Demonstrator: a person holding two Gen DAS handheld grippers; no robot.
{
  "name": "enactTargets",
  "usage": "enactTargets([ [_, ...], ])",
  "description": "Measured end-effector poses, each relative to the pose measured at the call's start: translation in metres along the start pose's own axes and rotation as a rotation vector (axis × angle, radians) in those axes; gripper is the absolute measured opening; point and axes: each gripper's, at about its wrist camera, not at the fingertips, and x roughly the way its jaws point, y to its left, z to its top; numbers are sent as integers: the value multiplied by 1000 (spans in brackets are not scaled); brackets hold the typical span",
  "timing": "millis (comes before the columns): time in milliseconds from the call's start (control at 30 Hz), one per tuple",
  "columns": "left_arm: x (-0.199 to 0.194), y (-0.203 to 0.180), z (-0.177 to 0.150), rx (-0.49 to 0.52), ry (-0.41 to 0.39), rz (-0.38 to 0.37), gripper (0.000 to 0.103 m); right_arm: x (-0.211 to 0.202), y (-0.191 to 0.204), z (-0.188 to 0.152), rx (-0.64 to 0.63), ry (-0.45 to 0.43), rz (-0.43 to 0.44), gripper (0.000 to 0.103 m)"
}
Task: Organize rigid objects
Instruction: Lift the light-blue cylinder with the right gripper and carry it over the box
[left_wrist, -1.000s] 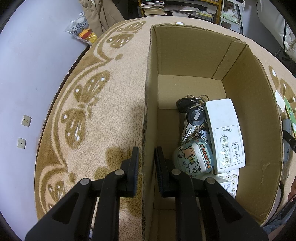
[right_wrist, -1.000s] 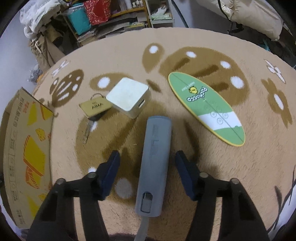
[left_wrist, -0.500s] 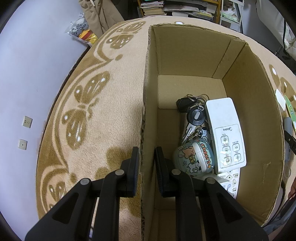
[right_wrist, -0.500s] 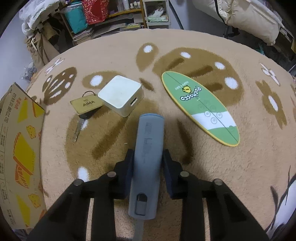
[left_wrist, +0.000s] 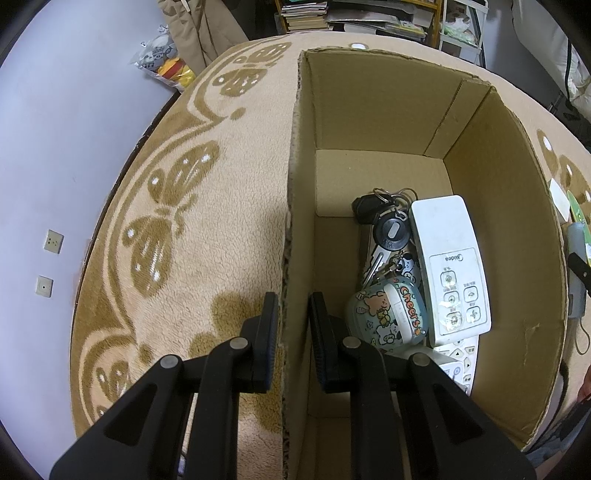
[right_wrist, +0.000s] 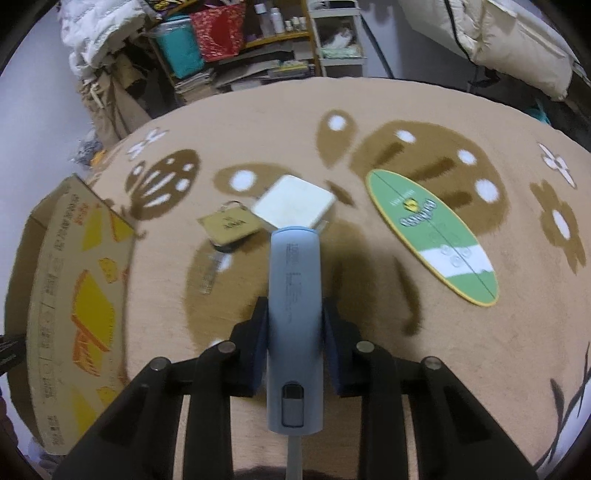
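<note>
1. The left gripper (left_wrist: 292, 325) is closed on the near left wall of the cardboard box (left_wrist: 509, 229), one finger outside over the carpet (left_wrist: 221, 229) and one inside the box.
2. Just ahead and to the right of the inner finger, on the box floor, lies a round cartoon-printed case (left_wrist: 388, 317) marked "Cheers".
3. Right of that case a white remote (left_wrist: 452, 266) lies lengthwise, resting partly on a second white remote (left_wrist: 456, 360) beneath it.
4. Further ahead of the left gripper, a bunch of keys (left_wrist: 386, 225) with black fobs sits touching the white remote's left edge.
5. The right gripper (right_wrist: 294, 325) clamps a grey-blue power bank (right_wrist: 294, 306) by its long sides, the bank pointing straight ahead between the fingers.
6. Just beyond the bank's far end lies a white square charger (right_wrist: 293, 201), with a tan key tag (right_wrist: 231, 223) touching its left side.
7. Ahead to the right a green oval pad (right_wrist: 432, 236) lies flat on the carpet.
8. The box's printed outer wall stands far left of the right gripper.
</note>
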Motion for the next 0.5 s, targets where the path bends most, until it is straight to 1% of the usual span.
enactTargets([
  [500, 0, -1, 0, 11, -1, 12, 17, -18, 60, 23, -83, -51, 100, 30],
])
